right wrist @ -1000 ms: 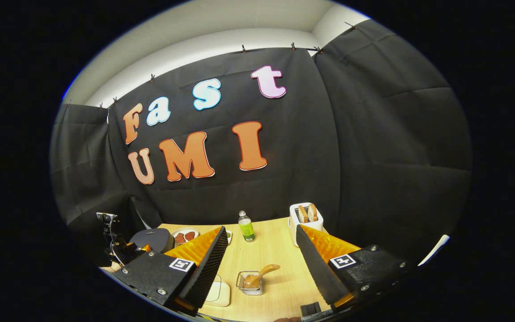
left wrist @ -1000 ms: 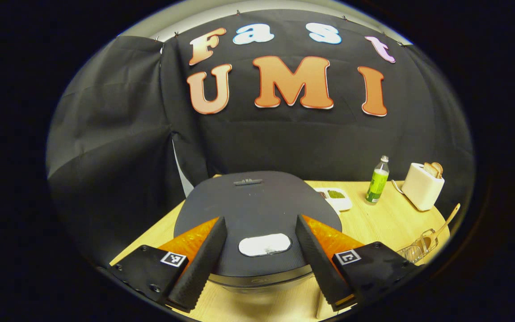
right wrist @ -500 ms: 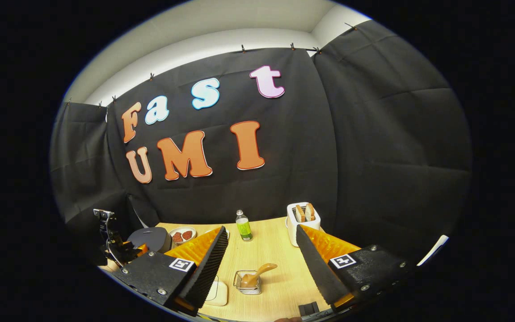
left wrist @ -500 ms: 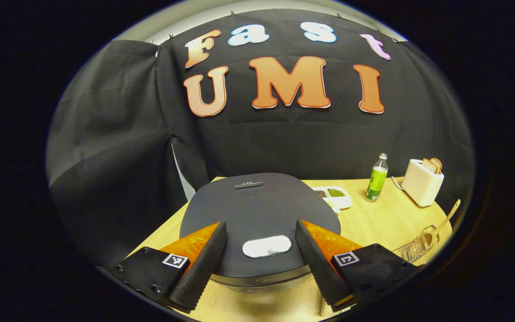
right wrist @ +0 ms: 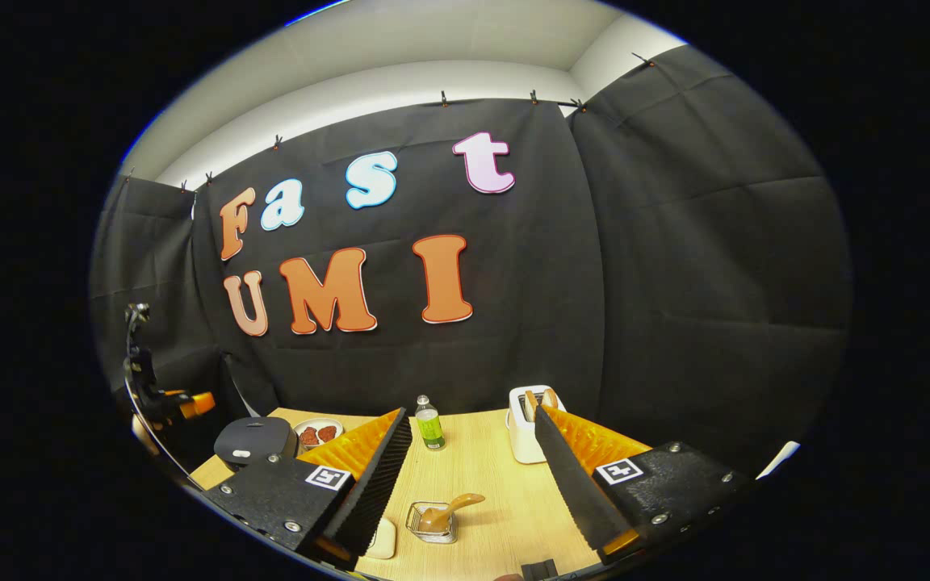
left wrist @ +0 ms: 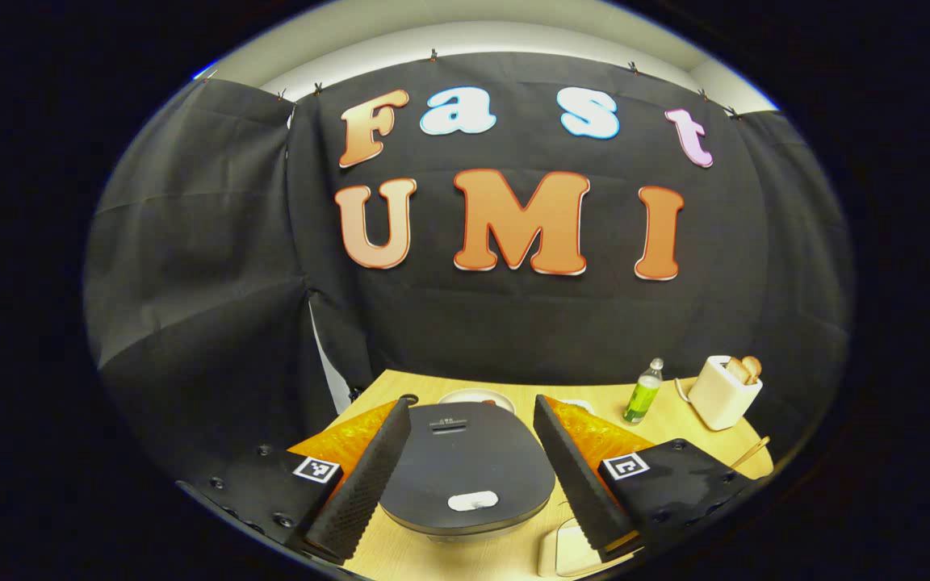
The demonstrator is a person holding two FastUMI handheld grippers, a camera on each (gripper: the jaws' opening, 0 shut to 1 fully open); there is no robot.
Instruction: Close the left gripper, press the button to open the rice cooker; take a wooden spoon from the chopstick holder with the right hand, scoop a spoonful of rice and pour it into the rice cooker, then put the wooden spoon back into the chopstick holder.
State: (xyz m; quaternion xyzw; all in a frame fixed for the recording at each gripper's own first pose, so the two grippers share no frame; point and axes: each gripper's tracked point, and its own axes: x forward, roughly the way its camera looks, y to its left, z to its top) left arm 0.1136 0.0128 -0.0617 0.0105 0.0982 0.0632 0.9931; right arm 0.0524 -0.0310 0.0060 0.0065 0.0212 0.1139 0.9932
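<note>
Both tools gape wide, holding nothing: left tool (left wrist: 473, 476), right tool (right wrist: 473, 476). The rounded matte cooker (left wrist: 465, 468) sits shut on the wooden table (right wrist: 481, 452).

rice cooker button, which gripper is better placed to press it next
Left. The left gripper hangs open over the closed rice cooker, its button between the fingers. The right gripper faces the wooden spoon.

In the left gripper view, the wooden spoon (left wrist: 750, 453) is cut off behind the gripper's right finger, so only its handle tip is seen, and the pale block (left wrist: 566, 553) on the counter (left wrist: 675, 420) is half covered by that finger. The plate (left wrist: 477, 396) is largely hidden behind the rice cooker (left wrist: 465, 468). In the right gripper view, the plate's contents are too small to be identified.
</note>
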